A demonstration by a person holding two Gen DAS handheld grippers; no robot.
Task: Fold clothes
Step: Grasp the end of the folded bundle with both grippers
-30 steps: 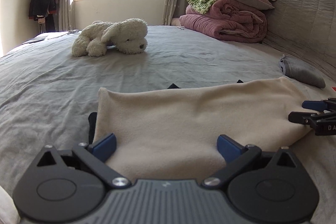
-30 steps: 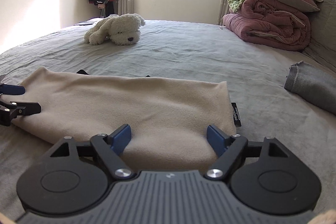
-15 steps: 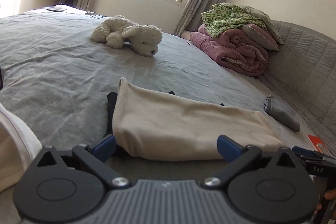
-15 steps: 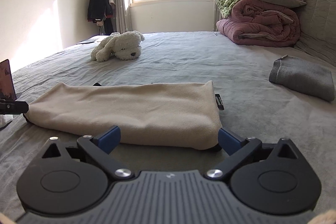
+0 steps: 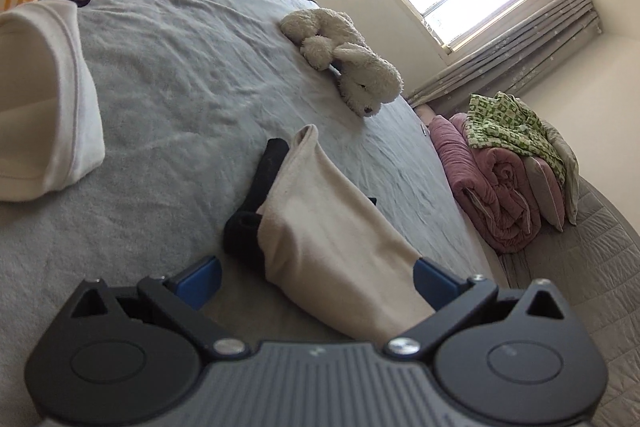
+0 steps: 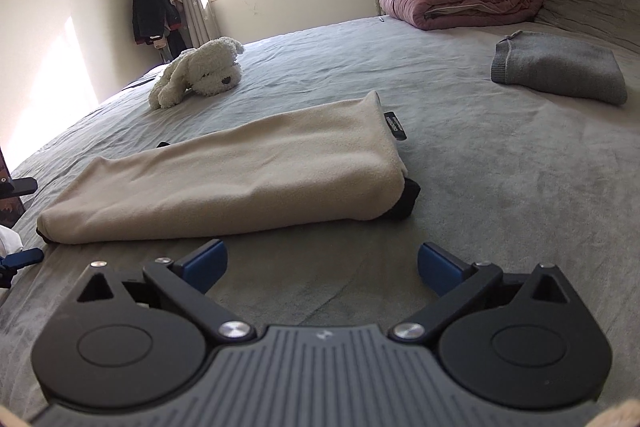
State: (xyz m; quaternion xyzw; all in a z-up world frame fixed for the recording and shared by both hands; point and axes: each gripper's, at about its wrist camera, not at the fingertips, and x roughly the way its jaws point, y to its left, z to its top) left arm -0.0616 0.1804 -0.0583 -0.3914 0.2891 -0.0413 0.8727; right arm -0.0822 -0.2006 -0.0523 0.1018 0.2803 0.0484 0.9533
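Beige folded garment (image 6: 240, 171) on bed (image 6: 480, 167), long axis crosswise, just ahead of right fingers (image 6: 322, 267) and left fingers (image 5: 316, 281), both spread wide, empty.

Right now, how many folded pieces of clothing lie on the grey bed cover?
2. The beige garment lies folded in the middle, just beyond the open right claw. The grey garment lies to its right, near the headboard. Others may lie out of view.

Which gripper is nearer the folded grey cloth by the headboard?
Right. The right gripper has the grey cloth ahead to its right; the left gripper is beyond the beige garment's far end.
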